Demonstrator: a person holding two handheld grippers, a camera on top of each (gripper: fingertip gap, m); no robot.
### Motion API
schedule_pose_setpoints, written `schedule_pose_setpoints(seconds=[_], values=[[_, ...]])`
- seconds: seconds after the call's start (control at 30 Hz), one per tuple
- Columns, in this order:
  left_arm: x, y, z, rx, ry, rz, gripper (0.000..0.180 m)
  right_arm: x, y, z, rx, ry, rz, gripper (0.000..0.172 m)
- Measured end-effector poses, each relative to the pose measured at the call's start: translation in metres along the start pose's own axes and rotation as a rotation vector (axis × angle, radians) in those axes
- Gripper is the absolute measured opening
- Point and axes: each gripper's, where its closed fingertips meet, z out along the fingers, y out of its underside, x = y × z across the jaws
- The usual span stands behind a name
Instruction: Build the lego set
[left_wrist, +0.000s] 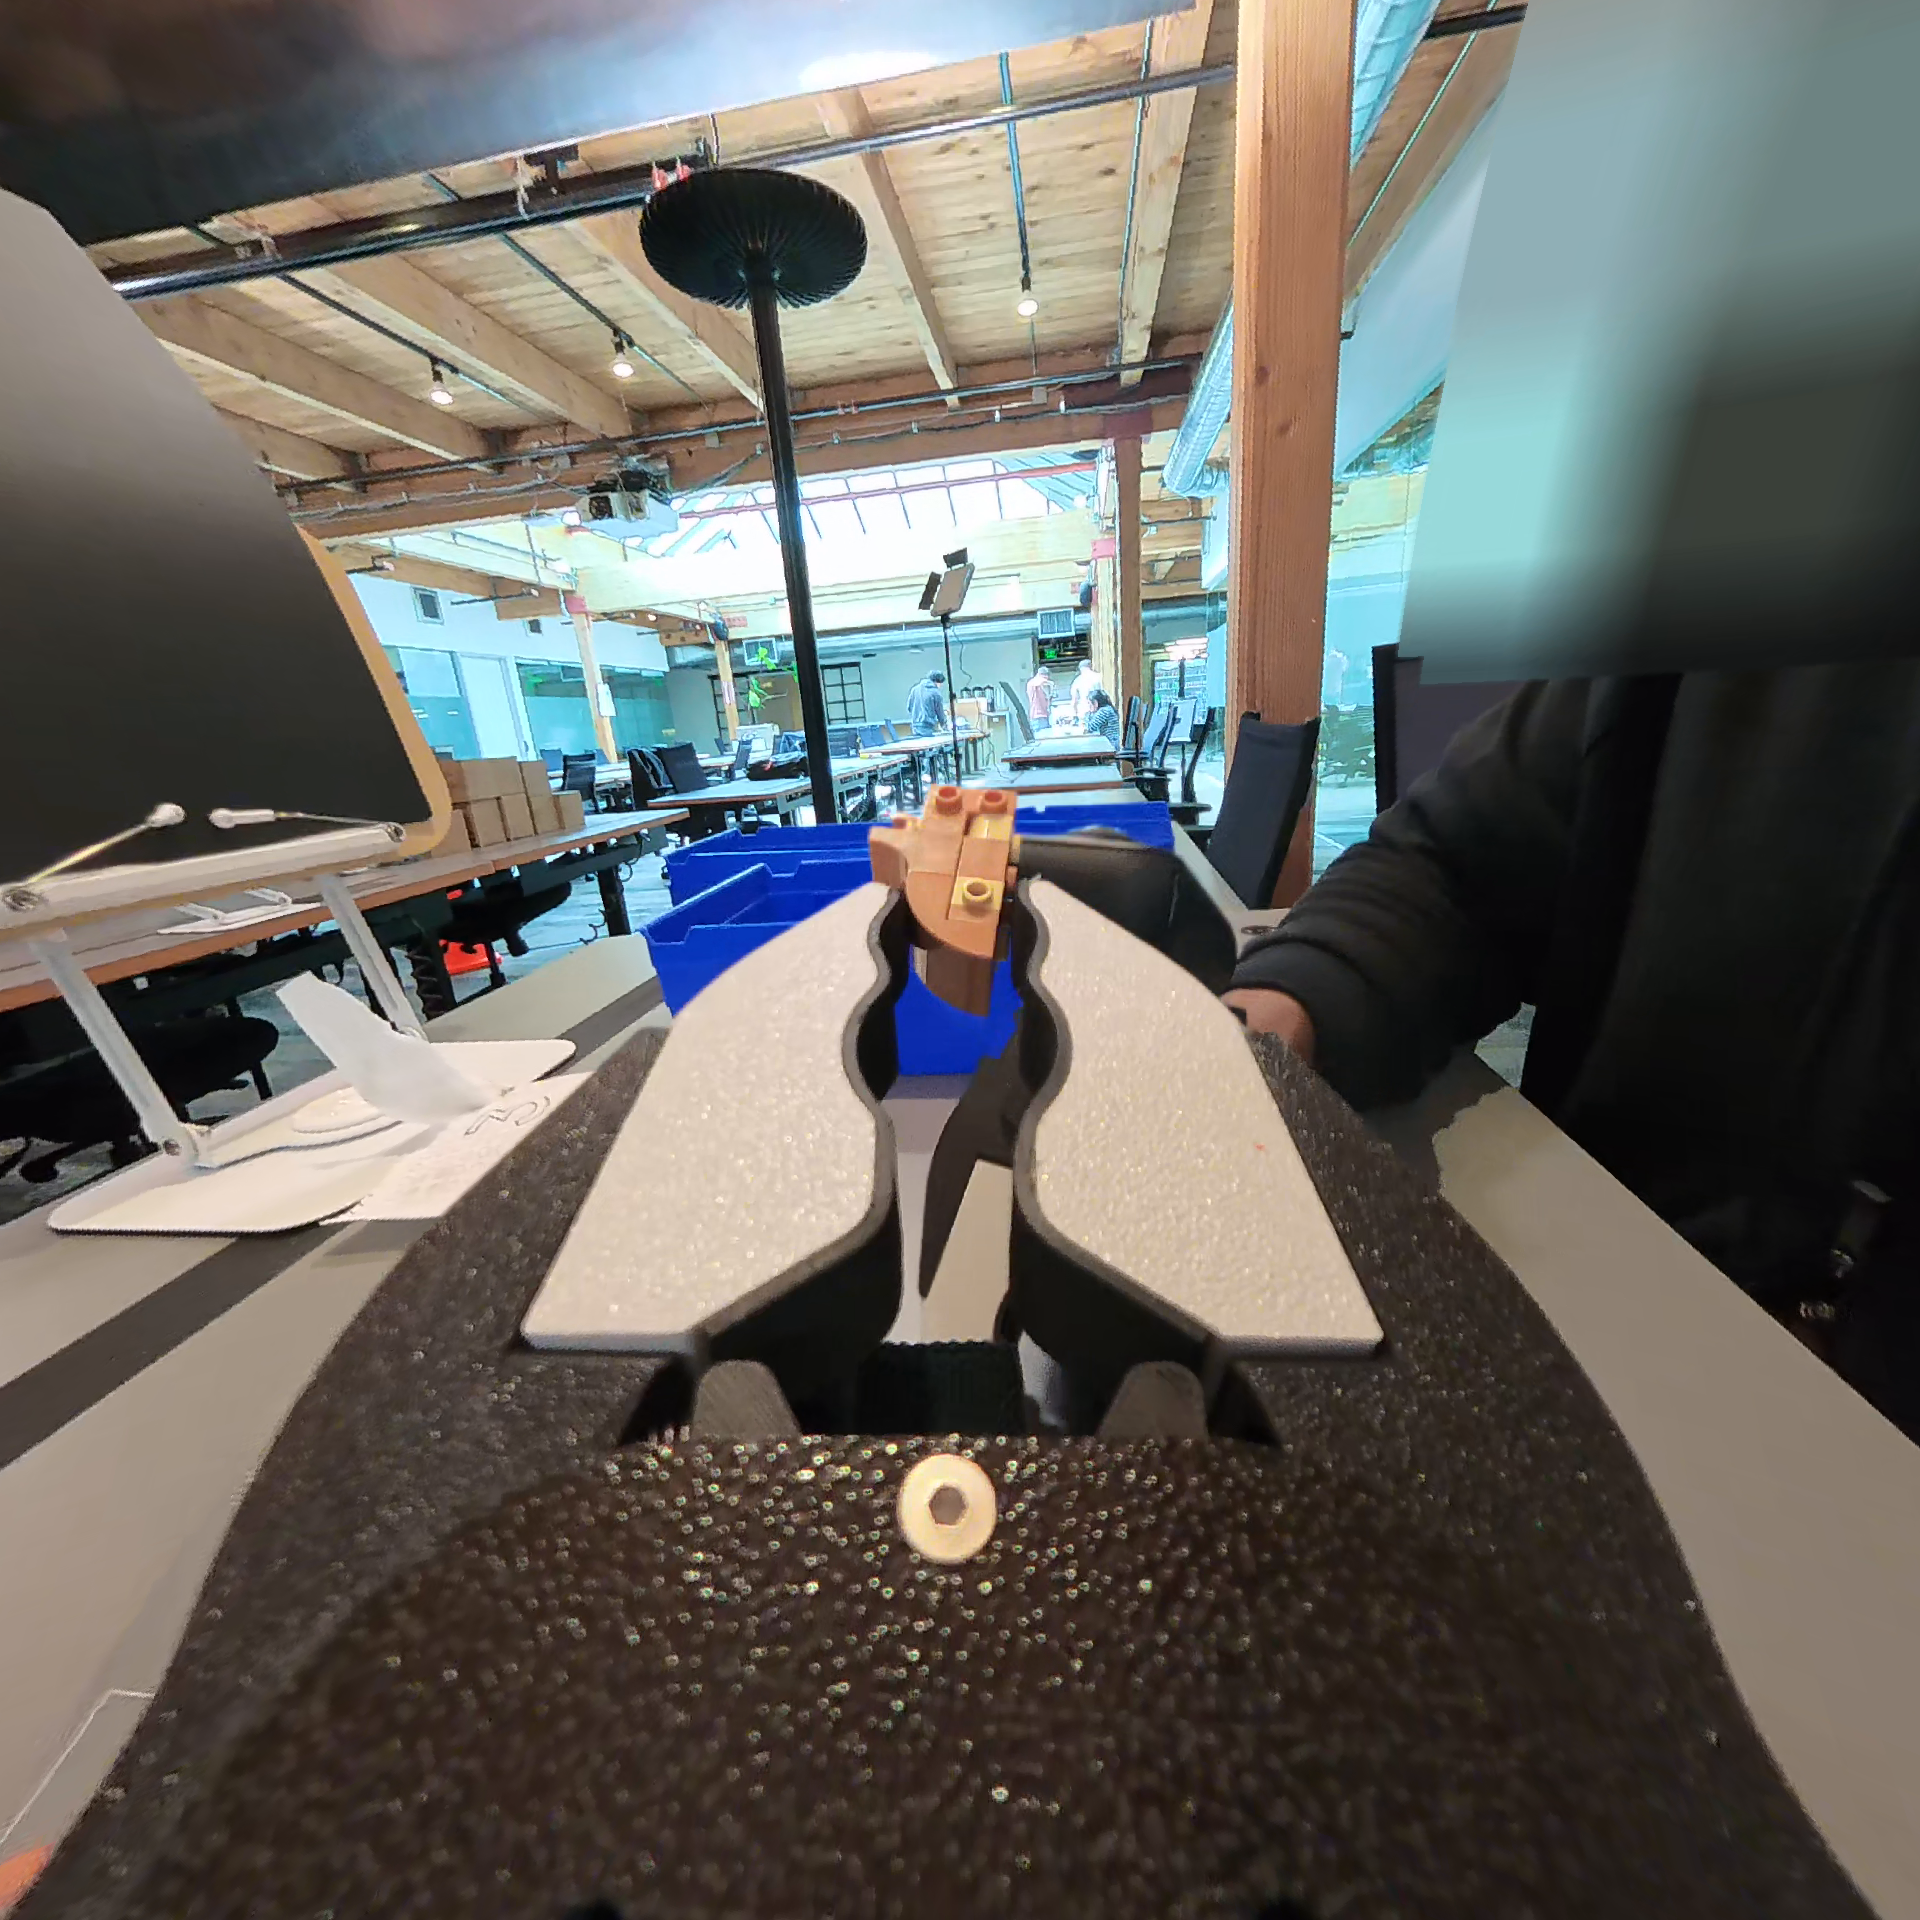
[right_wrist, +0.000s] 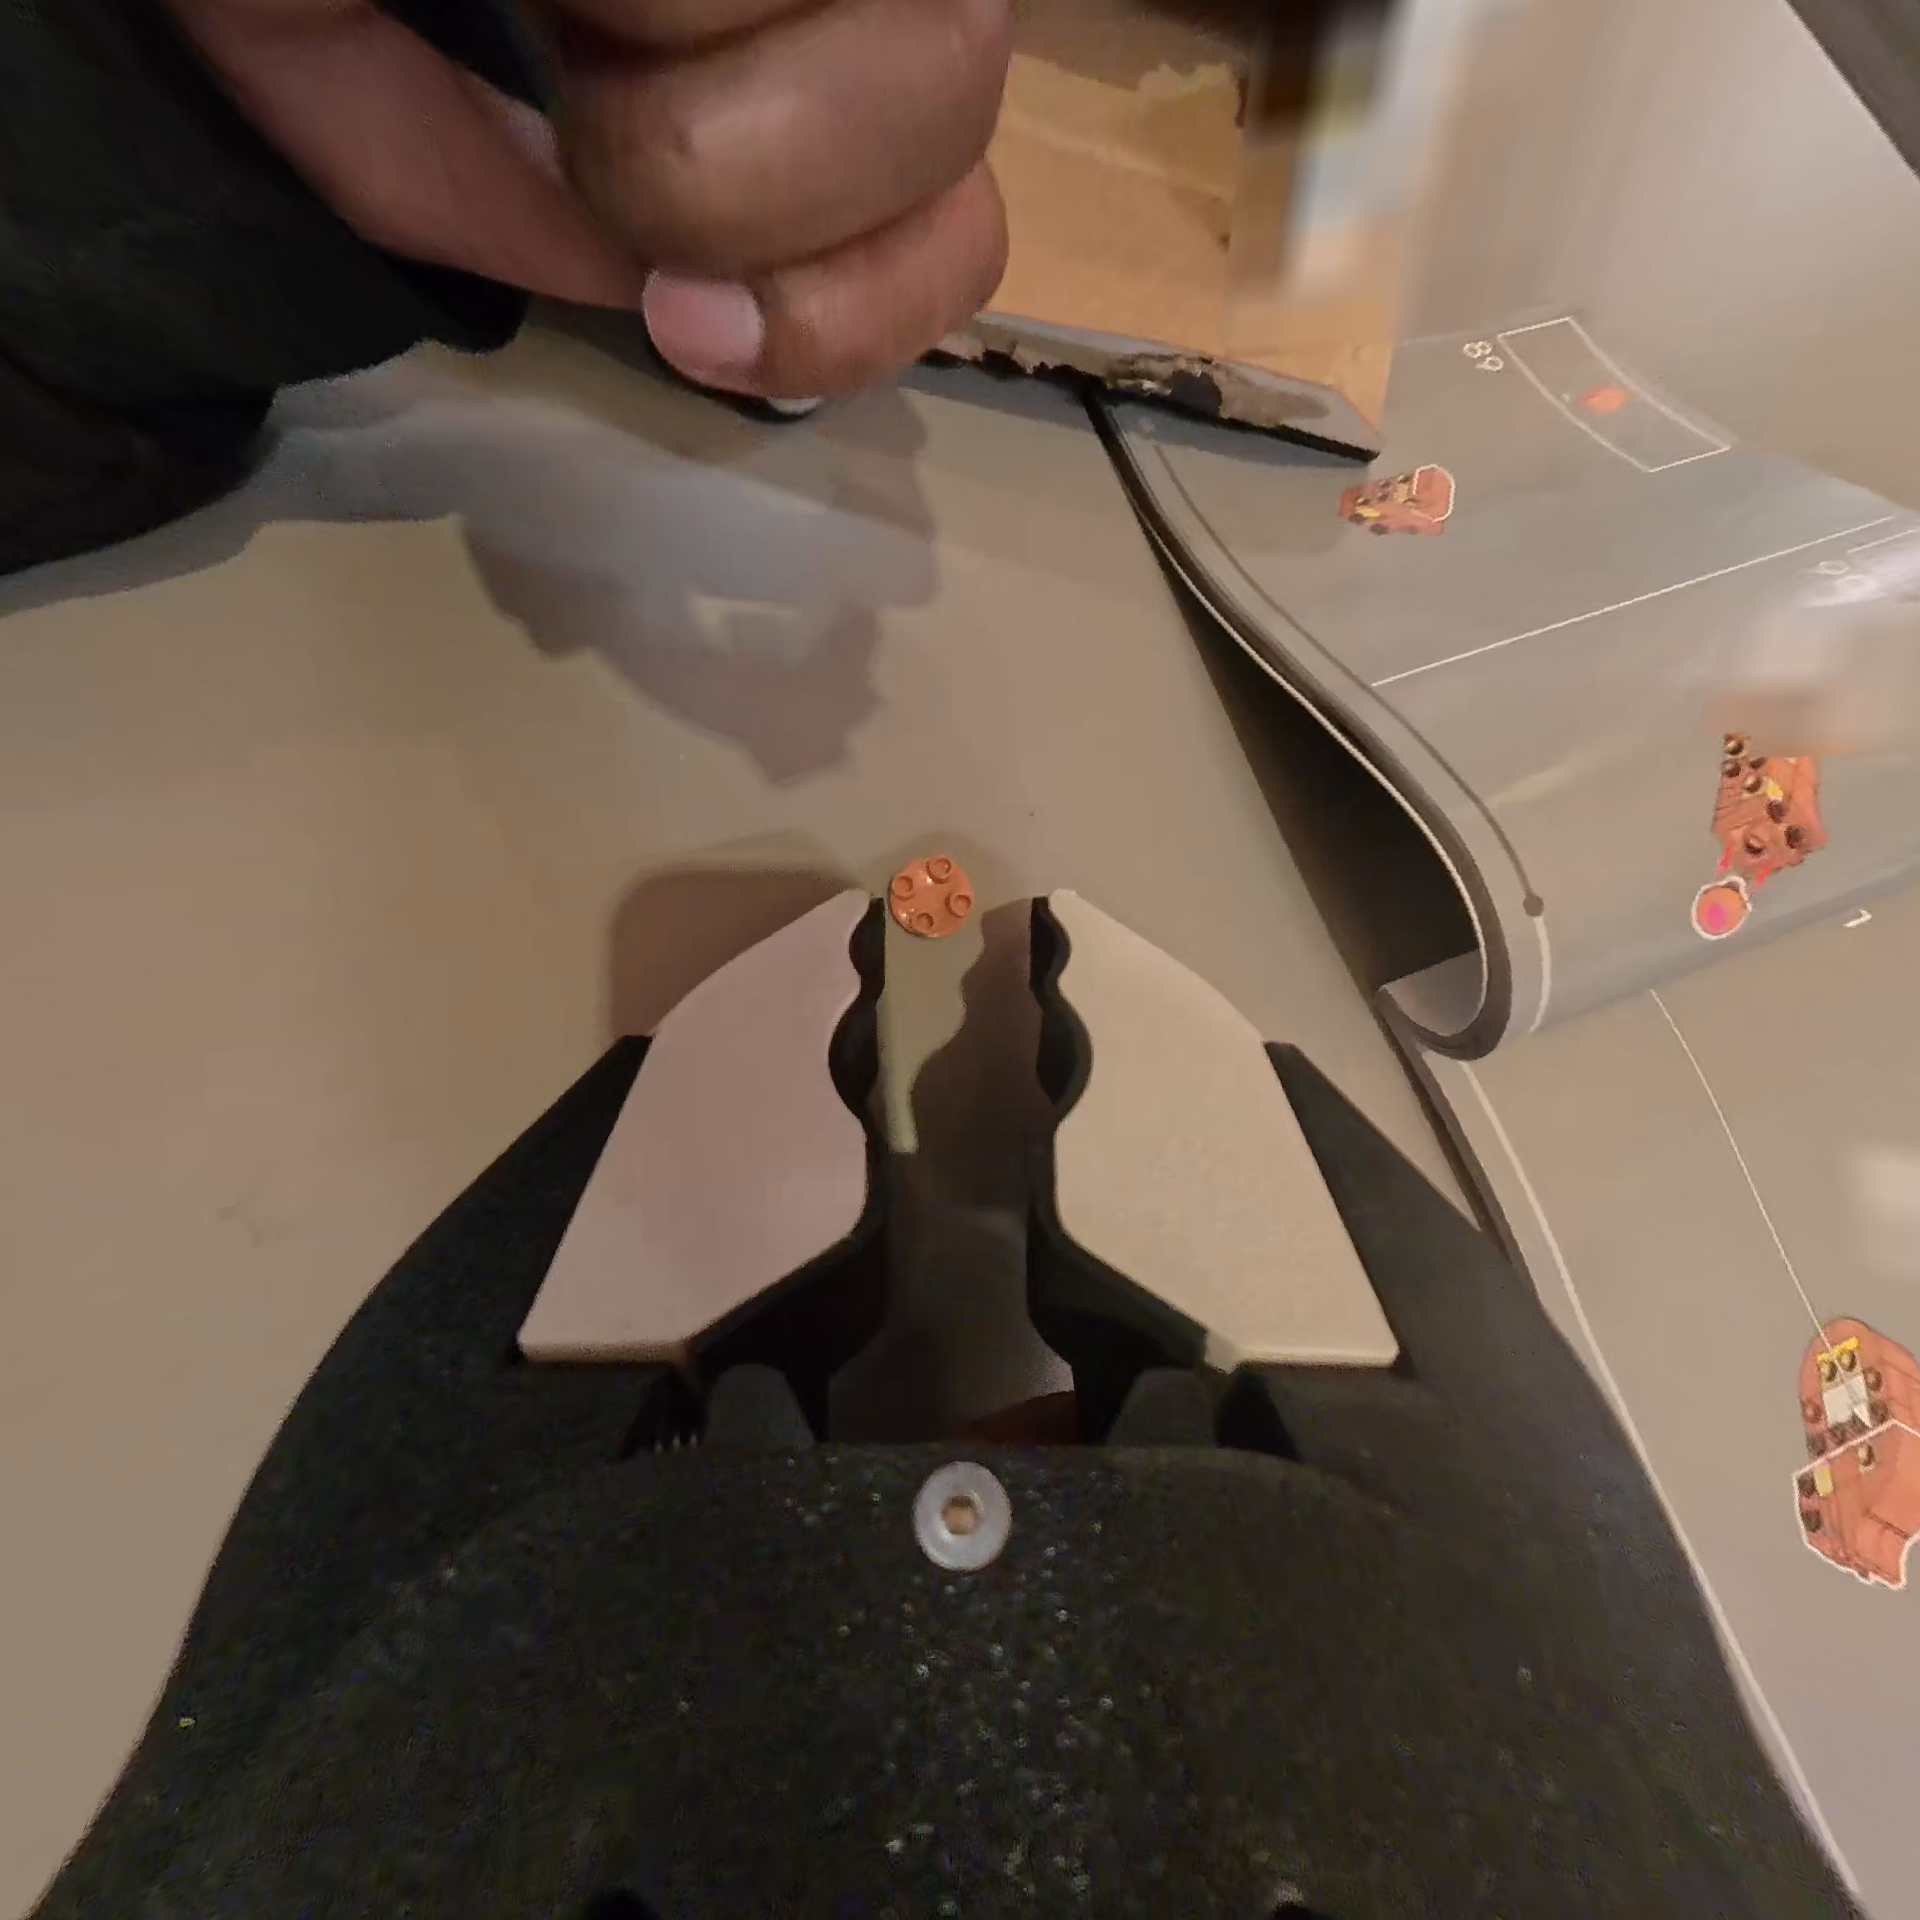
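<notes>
A small round orange stud plate lies flat on the grey table, just ahead of the right gripper, nearer its left fingertip; the jaws stand apart around nothing. The left gripper is closed on a brown brick assembly held up in front of blue bins.

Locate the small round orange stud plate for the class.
In the right wrist view, the round orange plate lies flat on the grey table, just ahead of the open right gripper, nearer its left fingertip.
</notes>
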Motion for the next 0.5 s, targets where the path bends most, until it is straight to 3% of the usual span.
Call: schedule_pose_setpoints(seconds=[0.17, 0.3, 0.5], values=[[0.0, -0.006, -0.001, 0.019, -0.003, 0.006, 0.018, 0.0, 0.002, 0.005, -0.028, 0.009, -0.03, 0.023], [-0.004, -0.005, -0.003, 0.026, -0.025, -0.002, 0.018, 0.0, 0.0, 0.006, -0.018, 0.022, -0.047, 0.004], [-0.011, -0.003, -0.005, 0.03, -0.094, -0.006, 0.018, 0.001, -0.002, -0.002, 0.031, 0.037, -0.049, 0.004]])
